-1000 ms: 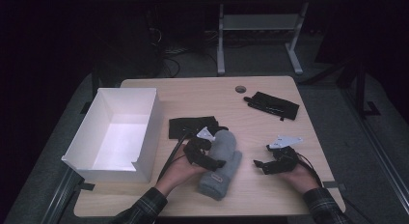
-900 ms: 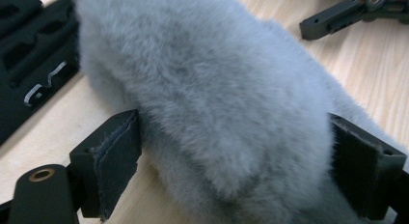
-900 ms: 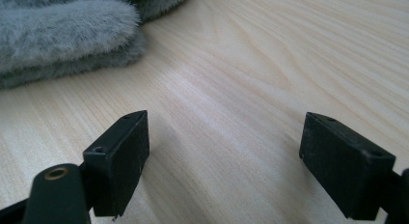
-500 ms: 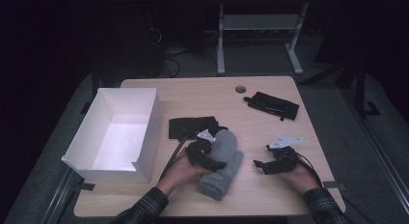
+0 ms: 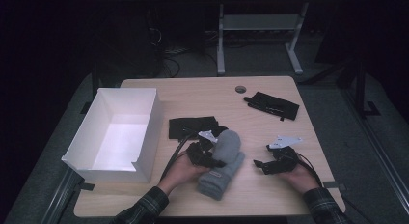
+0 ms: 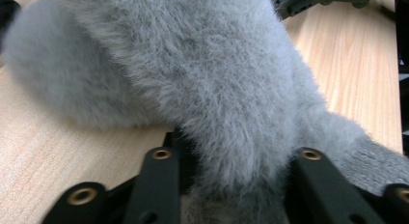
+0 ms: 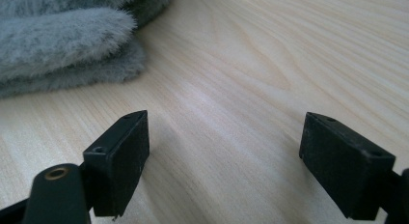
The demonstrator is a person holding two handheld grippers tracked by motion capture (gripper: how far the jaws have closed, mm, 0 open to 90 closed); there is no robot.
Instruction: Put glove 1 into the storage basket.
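Note:
A grey fuzzy mitten (image 5: 223,159) lies near the table's front edge, cuff toward the person. My left gripper (image 5: 208,155) is at the mitten's left side. In the left gripper view its jaws (image 6: 236,185) press into the fur (image 6: 202,74) from both sides, shut on it, and the fur hides the tips. My right gripper (image 5: 261,166) rests to the right of the mitten, apart from it. In the right gripper view it (image 7: 224,156) stands open over bare wood, with the mitten (image 7: 62,45) at the upper left.
An open white box (image 5: 118,130) stands at the table's left. A black cloth (image 5: 190,126) lies just behind the mitten. Another black piece (image 5: 272,105) lies at the back right near a round hole (image 5: 240,89). A cable (image 5: 173,154) trails from the left gripper.

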